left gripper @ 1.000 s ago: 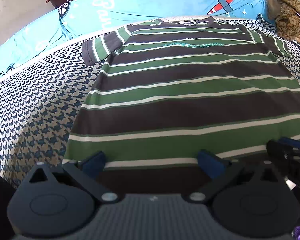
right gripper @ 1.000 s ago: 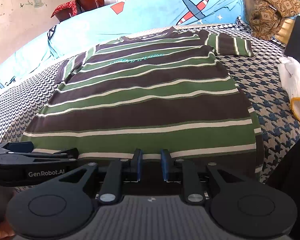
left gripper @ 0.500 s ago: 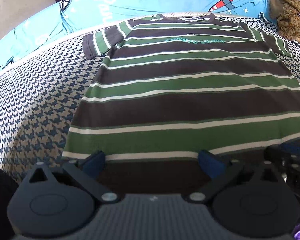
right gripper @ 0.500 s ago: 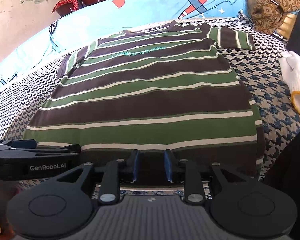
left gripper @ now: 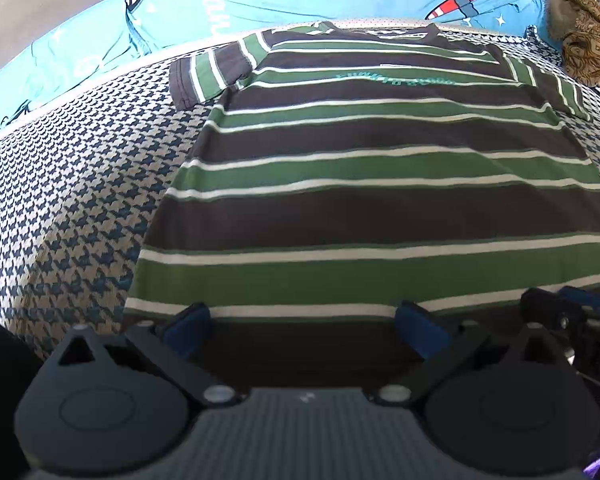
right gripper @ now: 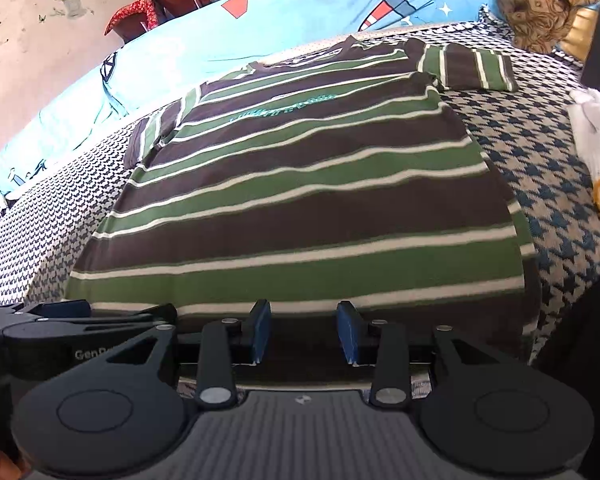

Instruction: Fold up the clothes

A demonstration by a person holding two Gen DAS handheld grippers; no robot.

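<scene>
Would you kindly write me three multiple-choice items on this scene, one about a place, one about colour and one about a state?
1. Where does the shirt lie?
A. hanging on a chair
B. spread flat on the houndstooth bed cover
C. in a basket

2. What colours are the shirt's stripes?
A. red and yellow
B. blue and grey
C. green, dark brown and white

3. How do the jaws of the left gripper stand next to those of the right gripper?
A. the left are spread wider
B. both are clamped shut
C. the right are spread wider

Answers: 1 B, the shirt lies unfolded on the patterned cover, sleeves out; 2 C, wide green and dark brown bands alternate with thin white lines; 3 A, the left blue pads stand far apart at the hem, the right pair much closer but still open.
</scene>
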